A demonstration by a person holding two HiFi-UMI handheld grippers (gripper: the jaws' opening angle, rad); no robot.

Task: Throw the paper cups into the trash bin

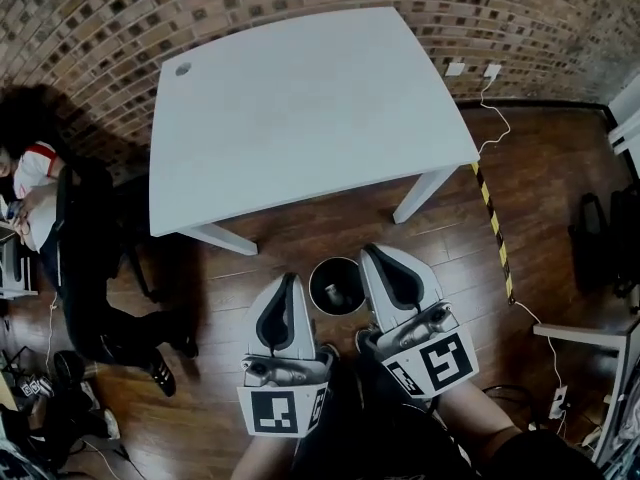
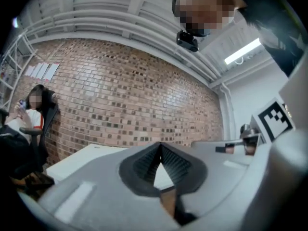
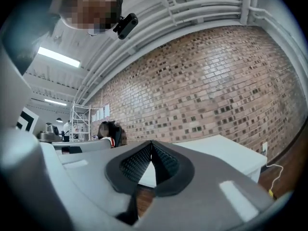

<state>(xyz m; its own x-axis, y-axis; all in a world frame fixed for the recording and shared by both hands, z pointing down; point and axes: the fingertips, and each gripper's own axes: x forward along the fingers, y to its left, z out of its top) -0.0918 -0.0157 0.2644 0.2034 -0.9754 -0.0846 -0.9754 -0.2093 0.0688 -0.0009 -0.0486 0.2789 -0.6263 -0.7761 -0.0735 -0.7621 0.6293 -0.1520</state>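
Left tongs (image 1: 288,280) and right tongs (image 1: 373,255) pressed together, empty, flanking trash bin (image 1: 318,272). Table (image 1: 300,108) holds no cups. Disposal judged complete; no further grasp called for.

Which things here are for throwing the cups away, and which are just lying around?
For the job: trash bin, left gripper, right gripper, both with fingers shut and empty.
Just lying about: white table, striped tape, white cable, seated person.

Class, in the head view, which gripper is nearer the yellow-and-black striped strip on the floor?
Right. The right gripper sits left of the striped strip; the left gripper is farther left, beyond the trash bin.
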